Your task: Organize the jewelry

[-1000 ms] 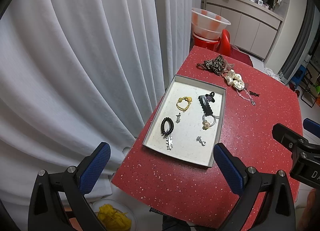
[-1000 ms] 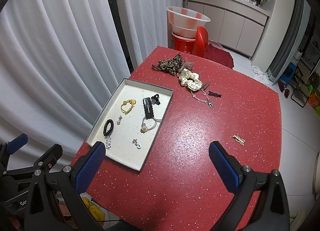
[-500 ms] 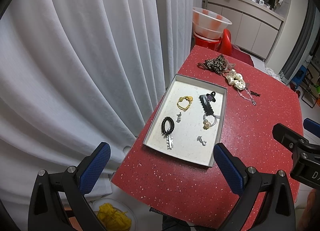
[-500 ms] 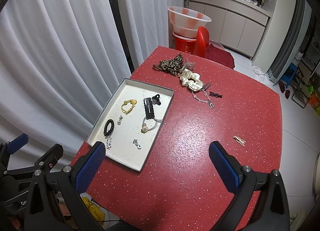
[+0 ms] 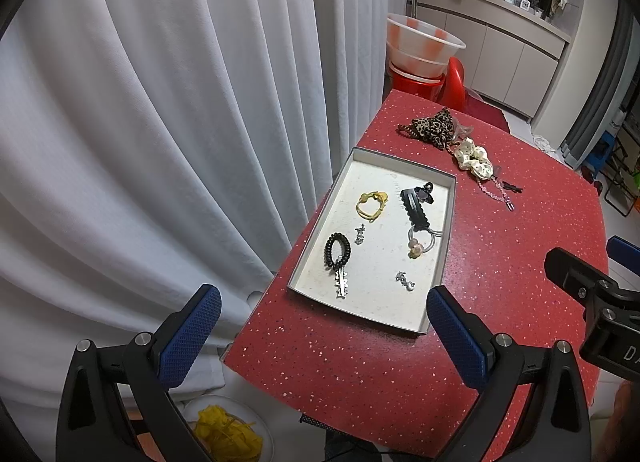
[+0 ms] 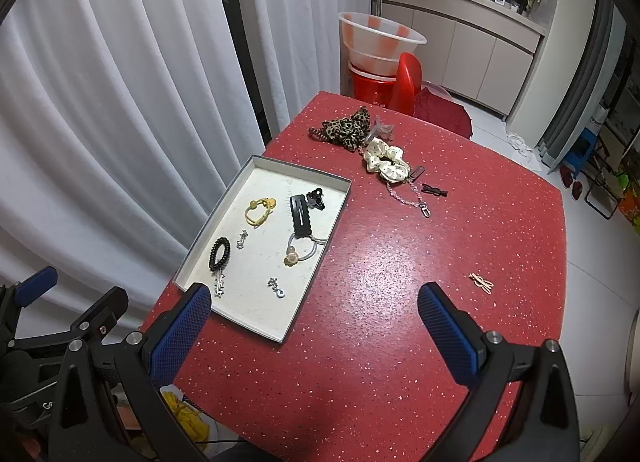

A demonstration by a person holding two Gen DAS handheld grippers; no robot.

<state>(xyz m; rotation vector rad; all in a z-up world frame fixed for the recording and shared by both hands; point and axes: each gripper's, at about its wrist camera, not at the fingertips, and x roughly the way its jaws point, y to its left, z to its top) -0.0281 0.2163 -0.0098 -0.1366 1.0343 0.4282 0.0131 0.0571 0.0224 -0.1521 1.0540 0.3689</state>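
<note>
A shallow grey tray (image 6: 192, 254) lies along the curtain-side edge of the red speckled desk (image 6: 400, 262), holding a yellow hair tie (image 6: 260, 211), a black coil tie (image 6: 219, 253), a black clip (image 6: 301, 213) and small silver charms. Beyond the tray lie a leopard-print scrunchie (image 6: 345, 128), a cream scrunchie (image 6: 386, 157) and a beaded chain (image 6: 408, 196); a small pale clip (image 6: 481, 283) sits well apart. Both the left tool (image 5: 324, 326) and right tool (image 6: 314, 322) hover above the near edge, fingers spread wide, empty.
</note>
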